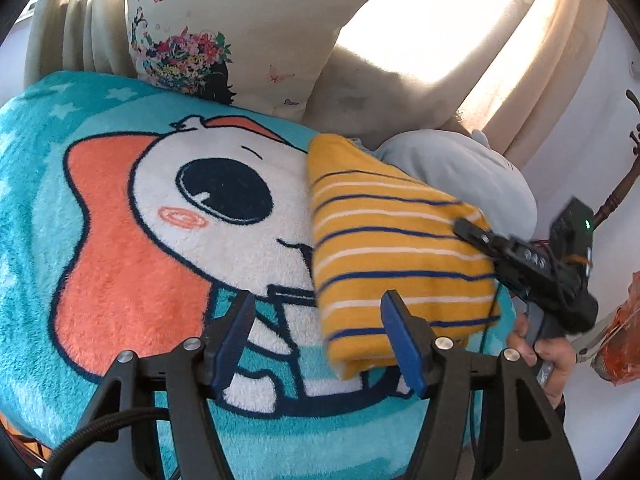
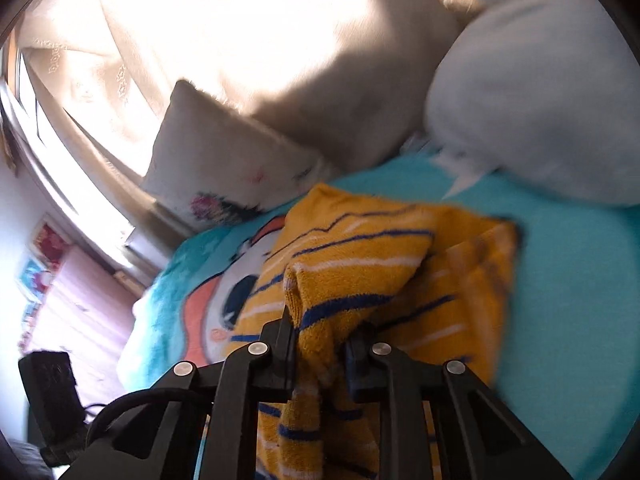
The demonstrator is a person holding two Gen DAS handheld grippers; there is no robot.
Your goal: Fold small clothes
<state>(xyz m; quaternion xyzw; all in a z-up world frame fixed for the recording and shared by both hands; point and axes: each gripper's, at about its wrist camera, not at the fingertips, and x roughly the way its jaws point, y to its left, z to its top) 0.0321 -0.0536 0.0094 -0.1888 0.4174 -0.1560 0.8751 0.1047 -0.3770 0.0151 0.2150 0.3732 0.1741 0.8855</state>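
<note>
Pinching bunched fold of yellow striped garment (image 2: 360,264), right gripper (image 2: 320,344) jaws nearly closed on cloth. Left gripper (image 1: 316,332) jaws apart, empty, at garment's near edge. Garment lies on cartoon blanket (image 1: 120,208), toward its right edge, already doubled into thick pad; last fold apparently under way, tidying left. Beyond: floral pillow (image 1: 240,32), grey plush (image 1: 460,168).

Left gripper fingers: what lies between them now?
Only the cartoon blanket shows between the left gripper fingers, in the left wrist view; the yellow striped garment lies beyond its right finger.
</note>
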